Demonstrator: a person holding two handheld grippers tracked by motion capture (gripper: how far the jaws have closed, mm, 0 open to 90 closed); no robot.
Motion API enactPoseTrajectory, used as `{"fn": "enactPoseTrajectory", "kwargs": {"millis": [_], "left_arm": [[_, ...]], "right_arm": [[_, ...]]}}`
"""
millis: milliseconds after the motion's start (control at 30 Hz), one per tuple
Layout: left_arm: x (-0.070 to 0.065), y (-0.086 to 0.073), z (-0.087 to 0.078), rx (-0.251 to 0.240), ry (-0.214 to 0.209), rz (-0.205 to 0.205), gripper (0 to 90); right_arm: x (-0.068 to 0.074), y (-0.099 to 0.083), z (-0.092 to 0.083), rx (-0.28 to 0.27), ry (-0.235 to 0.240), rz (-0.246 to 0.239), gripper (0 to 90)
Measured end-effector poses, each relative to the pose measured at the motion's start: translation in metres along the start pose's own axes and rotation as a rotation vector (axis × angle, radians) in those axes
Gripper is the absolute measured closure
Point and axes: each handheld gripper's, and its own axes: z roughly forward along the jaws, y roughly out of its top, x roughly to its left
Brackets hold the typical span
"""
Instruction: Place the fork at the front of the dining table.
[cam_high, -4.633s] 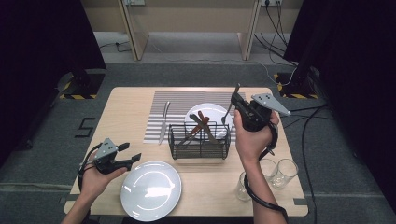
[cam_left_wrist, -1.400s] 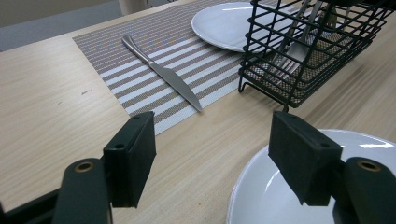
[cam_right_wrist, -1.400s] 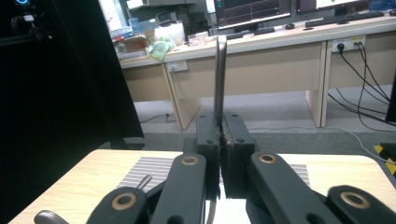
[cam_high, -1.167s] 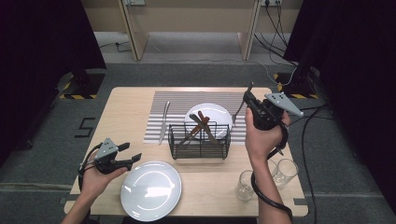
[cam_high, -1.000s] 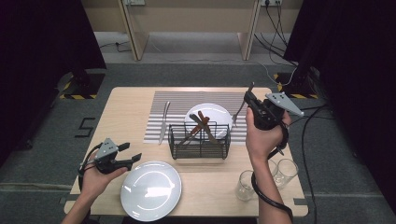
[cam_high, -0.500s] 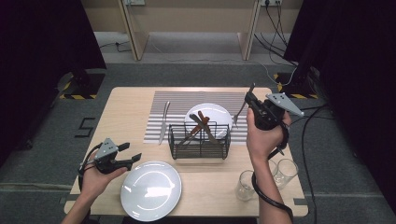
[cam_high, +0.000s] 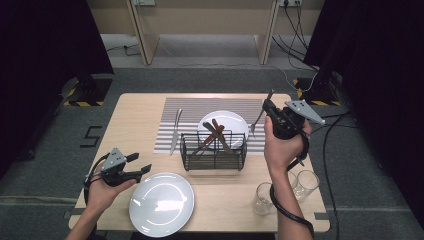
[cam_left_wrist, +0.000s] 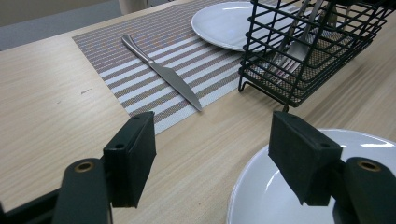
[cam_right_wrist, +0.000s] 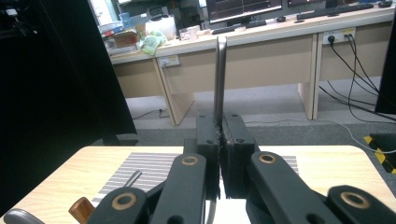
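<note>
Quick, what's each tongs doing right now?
Left tongs: open, holding nothing, beside the front plate.
Right tongs: shut on a fork, held up.

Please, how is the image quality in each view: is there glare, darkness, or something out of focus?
High view: even light, sharp, dark curtains at both sides, soft glare on the near plate. Left gripper view: the knife is sharp, the jaws look slightly soft, a bright reflection on the plate's rim. Right gripper view: the left side is very dark, the fork and the desks behind are clear enough.
</note>
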Motion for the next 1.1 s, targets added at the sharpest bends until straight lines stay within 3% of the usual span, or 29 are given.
{"fn": "enactPoseTrajectory", "kwargs": {"millis": [1100], "left_arm": [[0.0, 0.0, 0.0, 0.0, 0.0, 0.002, 31.7]], "right_arm": [[-0.01, -0.006, 0.013, 0.039, -0.036, 0.002, 87.5]]}}
